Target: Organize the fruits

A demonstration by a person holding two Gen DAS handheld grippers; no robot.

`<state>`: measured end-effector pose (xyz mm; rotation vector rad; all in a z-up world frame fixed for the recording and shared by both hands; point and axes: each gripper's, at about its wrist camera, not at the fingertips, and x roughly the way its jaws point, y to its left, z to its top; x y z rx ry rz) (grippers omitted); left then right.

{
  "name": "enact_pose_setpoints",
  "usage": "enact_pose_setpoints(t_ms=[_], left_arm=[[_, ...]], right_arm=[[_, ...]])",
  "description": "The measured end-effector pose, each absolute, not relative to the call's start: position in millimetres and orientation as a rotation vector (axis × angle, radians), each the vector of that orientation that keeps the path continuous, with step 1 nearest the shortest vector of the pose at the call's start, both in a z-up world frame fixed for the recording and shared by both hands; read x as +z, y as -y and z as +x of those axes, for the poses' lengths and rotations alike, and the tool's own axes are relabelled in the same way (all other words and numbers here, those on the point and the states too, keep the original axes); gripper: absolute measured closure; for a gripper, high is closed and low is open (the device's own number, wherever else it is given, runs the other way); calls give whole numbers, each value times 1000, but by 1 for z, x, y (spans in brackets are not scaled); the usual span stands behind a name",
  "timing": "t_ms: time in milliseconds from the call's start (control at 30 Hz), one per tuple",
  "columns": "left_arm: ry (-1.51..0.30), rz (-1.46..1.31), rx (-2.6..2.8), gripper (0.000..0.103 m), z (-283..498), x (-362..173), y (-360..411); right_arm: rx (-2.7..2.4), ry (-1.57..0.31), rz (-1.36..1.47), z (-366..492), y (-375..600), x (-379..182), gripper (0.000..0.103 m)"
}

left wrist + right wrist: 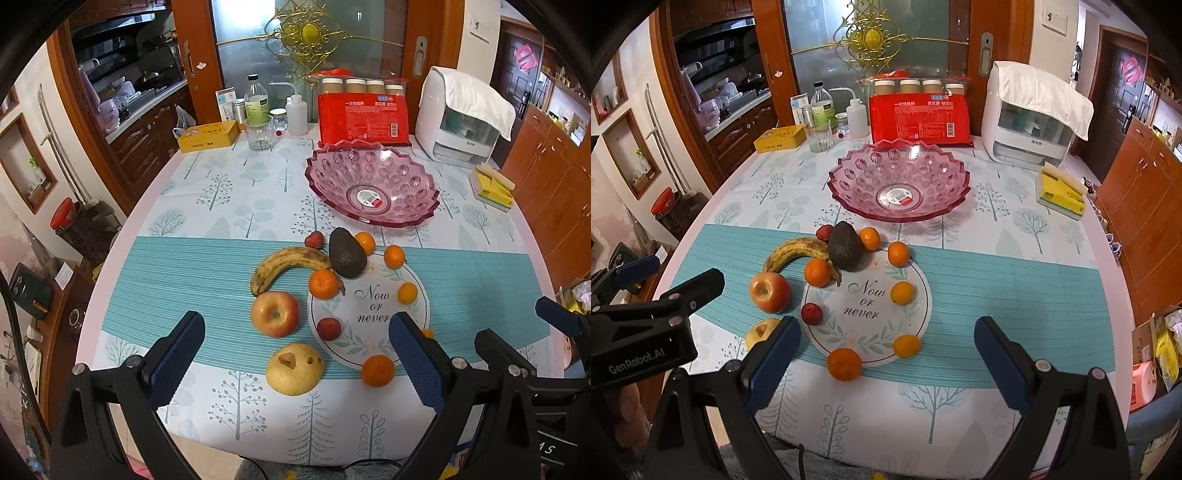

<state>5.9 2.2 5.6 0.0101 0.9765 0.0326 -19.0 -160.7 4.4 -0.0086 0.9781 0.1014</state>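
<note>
An empty pink glass bowl stands past the middle of the table. In front of it lie a spotted banana, a dark avocado, a red apple, a yellow pear, two small red fruits and several mandarins. My left gripper hovers open above the pear and apple. My right gripper is open over the round "Now or never" print, holding nothing.
At the far edge are a yellow tin, a drinking glass, bottles, a red pack of paper cups and a white appliance under a cloth. A yellow sponge pack lies at the right. Wooden cabinets flank the table.
</note>
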Motion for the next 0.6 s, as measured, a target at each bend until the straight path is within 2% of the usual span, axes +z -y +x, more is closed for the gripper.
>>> enact_pose_setpoints(t_ms=[600], left_arm=[[-976,11,32,4,5,5,-4]], right_arm=[[104,-982,-10,-19,163,5,7]])
